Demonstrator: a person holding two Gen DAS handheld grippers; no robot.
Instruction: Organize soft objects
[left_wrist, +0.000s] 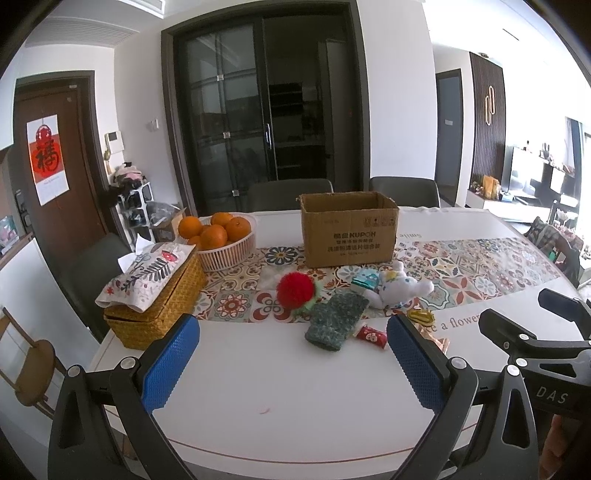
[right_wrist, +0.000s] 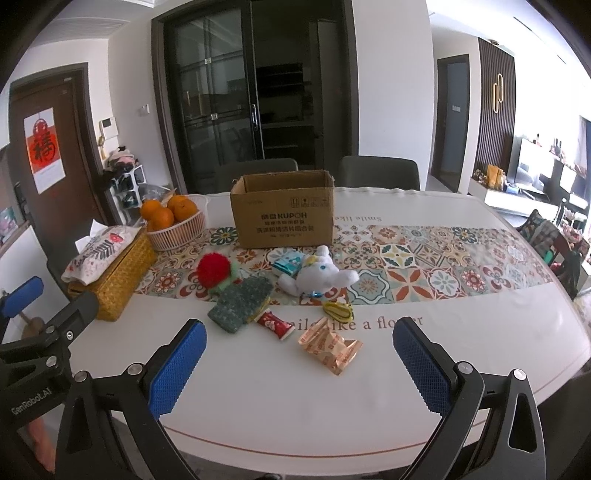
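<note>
An open cardboard box (left_wrist: 349, 230) (right_wrist: 283, 212) stands on the patterned runner. In front of it lie a red fuzzy ball toy (left_wrist: 295, 290) (right_wrist: 213, 270), a green knitted mitten (left_wrist: 334, 320) (right_wrist: 242, 302) and a white plush toy (left_wrist: 400, 290) (right_wrist: 319, 275). My left gripper (left_wrist: 293, 354) is open and empty, held above the near table edge, short of the mitten. My right gripper (right_wrist: 299, 360) is open and empty, near a tan snack wrapper (right_wrist: 330, 349). Each gripper shows at the edge of the other's view.
A woven tissue box (left_wrist: 159, 302) (right_wrist: 110, 275) and a basket of oranges (left_wrist: 225, 240) (right_wrist: 175, 221) stand at the left. A red candy (right_wrist: 276, 325), a yellow wrapper (right_wrist: 338, 310) and a teal packet (right_wrist: 286, 264) lie among the toys. Chairs stand behind the table.
</note>
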